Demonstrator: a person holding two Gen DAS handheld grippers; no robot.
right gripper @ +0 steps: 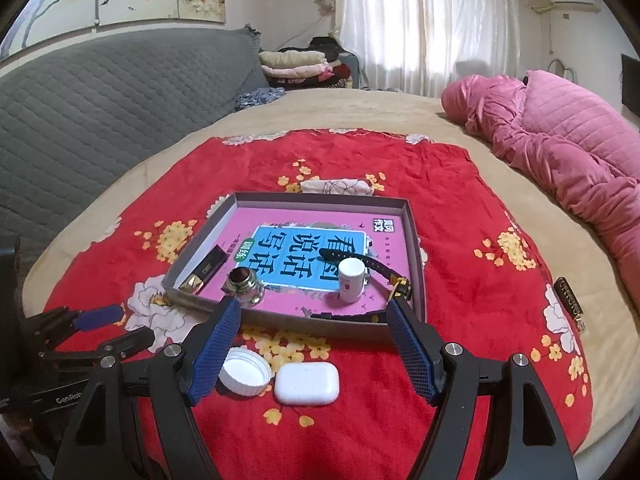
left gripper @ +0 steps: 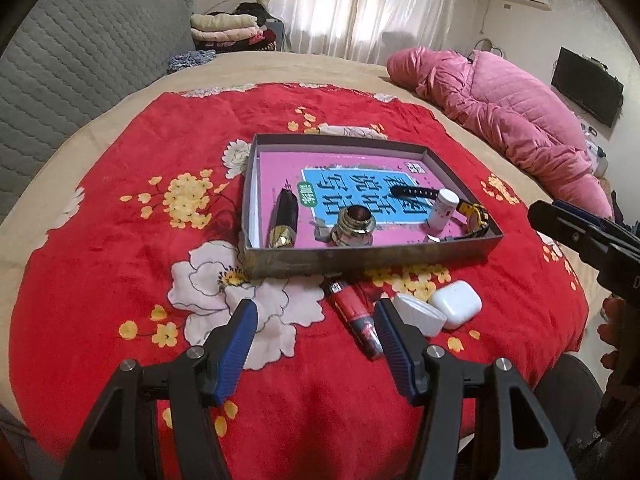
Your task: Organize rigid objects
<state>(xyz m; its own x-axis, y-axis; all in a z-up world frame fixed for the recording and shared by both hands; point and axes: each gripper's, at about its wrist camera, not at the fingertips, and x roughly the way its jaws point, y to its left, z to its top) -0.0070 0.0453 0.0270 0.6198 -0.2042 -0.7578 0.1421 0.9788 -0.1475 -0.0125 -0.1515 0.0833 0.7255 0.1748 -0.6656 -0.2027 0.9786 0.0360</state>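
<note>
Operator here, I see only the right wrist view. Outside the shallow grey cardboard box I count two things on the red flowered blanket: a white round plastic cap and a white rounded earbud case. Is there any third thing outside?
Observer: Yes. A red plastic lighter with a metal head lies on the red flowered blanket, just in front of the shallow grey cardboard box.
Operator: Does the left gripper hold it?
Observer: No. The left gripper is open and empty. The lighter shows in the gap between its fingers, close to the right one.
</note>
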